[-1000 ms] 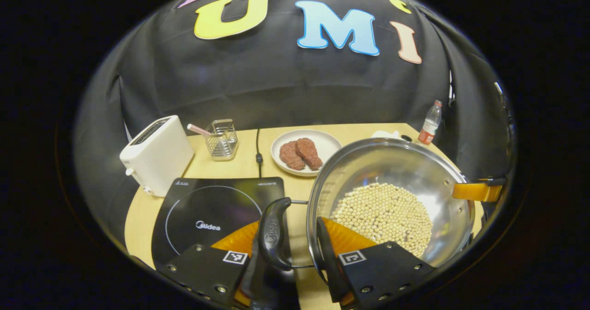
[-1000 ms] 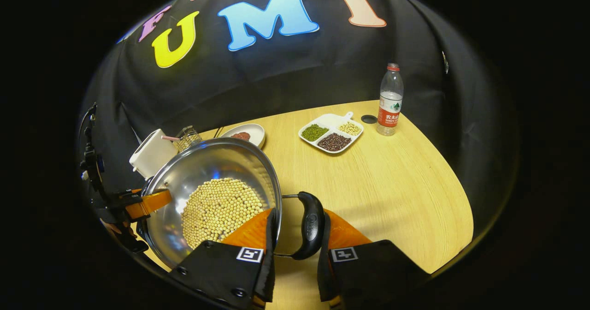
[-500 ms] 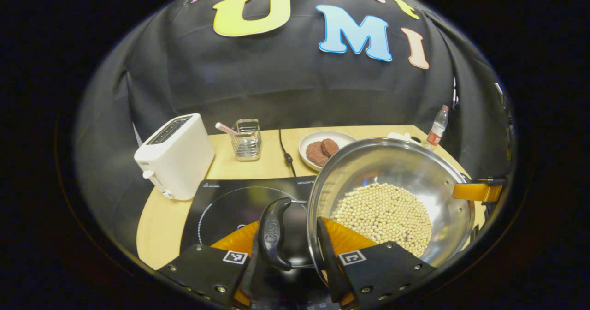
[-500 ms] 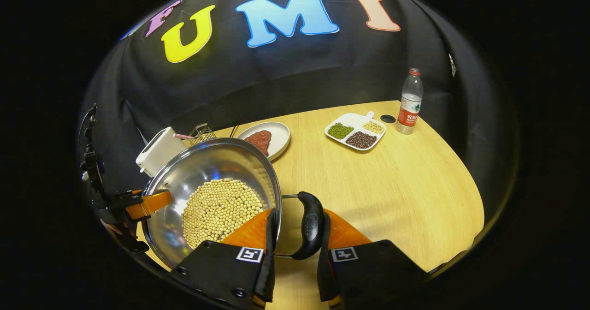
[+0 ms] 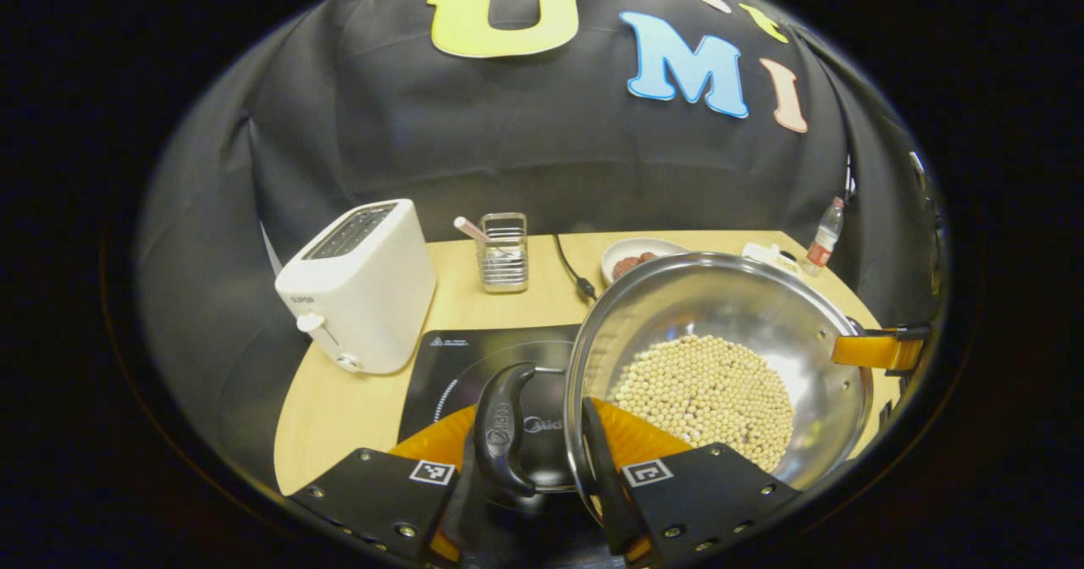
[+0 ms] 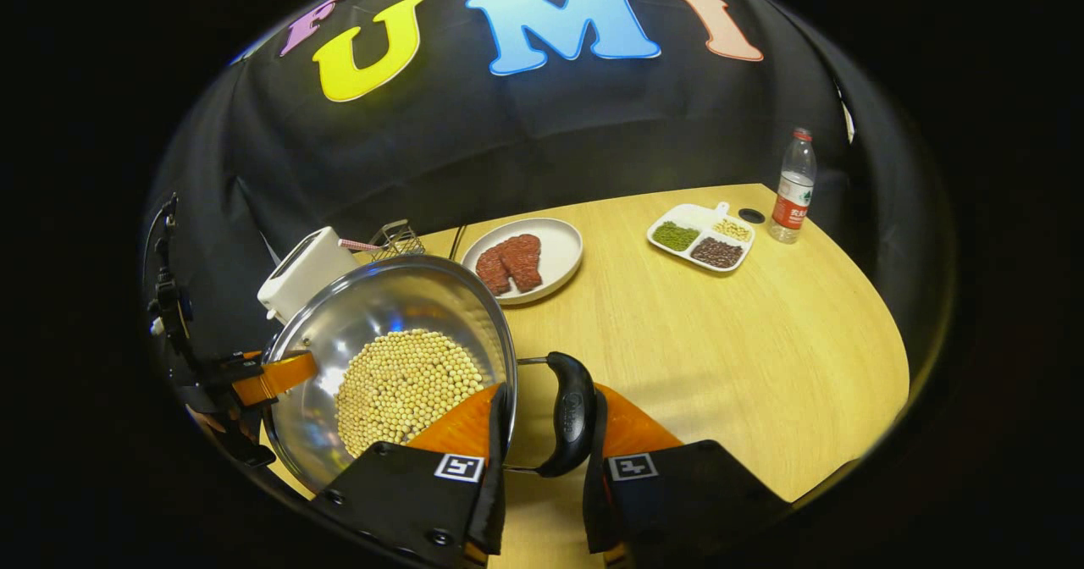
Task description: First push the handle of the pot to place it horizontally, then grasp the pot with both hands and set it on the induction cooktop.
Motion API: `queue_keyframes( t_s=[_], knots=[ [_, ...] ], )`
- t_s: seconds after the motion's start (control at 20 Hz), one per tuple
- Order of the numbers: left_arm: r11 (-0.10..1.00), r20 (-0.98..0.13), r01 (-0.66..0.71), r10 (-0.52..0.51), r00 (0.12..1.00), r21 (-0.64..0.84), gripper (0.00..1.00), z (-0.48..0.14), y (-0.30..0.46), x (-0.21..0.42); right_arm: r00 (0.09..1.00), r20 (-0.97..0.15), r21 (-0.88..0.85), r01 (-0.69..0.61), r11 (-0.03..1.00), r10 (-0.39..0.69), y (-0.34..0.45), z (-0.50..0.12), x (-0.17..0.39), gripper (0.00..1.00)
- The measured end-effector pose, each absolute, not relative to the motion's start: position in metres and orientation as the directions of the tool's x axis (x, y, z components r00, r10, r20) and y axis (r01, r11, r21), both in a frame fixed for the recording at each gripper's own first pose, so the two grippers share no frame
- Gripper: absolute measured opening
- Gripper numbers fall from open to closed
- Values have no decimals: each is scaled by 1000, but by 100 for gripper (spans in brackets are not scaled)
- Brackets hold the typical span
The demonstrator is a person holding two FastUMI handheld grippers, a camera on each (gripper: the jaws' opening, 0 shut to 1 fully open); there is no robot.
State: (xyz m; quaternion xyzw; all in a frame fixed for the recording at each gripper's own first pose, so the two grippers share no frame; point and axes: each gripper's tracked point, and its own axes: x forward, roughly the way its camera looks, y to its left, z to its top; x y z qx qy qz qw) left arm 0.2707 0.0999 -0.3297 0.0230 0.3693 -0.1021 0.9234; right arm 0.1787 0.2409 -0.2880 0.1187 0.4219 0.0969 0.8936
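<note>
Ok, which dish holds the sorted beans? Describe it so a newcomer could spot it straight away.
Start at the pale wooden table and look to its far right corner, where a clear plastic water bottle with a red label stands. Just left of it lies a white rectangular divided tray. Unlike the round white plate of reddish-brown meat, it has three compartments: green, dark and pale beans.

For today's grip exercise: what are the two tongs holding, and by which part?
The pot of beans: left tongs clamp its left side handle and rim, right tongs its right handle.
</note>
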Motion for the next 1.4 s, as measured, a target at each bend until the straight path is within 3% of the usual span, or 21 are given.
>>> queue_keyframes(
  t_s=[0.6, 0.7, 1.05, 1.2, 1.25, 1.4],
  knots=[
    [983, -696, 184, -142, 704, -15, 57, -356, 174, 302, 608, -737, 304, -92, 948, 295, 317, -306, 195, 35],
    [982, -702, 186, -139, 698, -10, 56, -359, 187, 304, 601, -742, 304, -94, 948, 298, 327, -309, 196, 39],
    [987, -710, 163, -126, 692, -17, 57, -371, 216, 310, 594, -745, 298, -111, 948, 304, 352, -309, 207, 36],
    [989, -714, 140, -128, 688, -43, 57, -376, 223, 308, 608, -735, 289, -118, 950, 300, 357, -307, 209, 39],
    [990, -712, 135, -127, 690, -46, 57, -376, 225, 307, 608, -734, 291, -122, 949, 303, 359, -308, 210, 35],
    [994, -722, 109, -93, 685, -25, 60, -382, 230, 305, 615, -725, 294, -131, 947, 310, 361, -307, 209, 44]
  ],
)
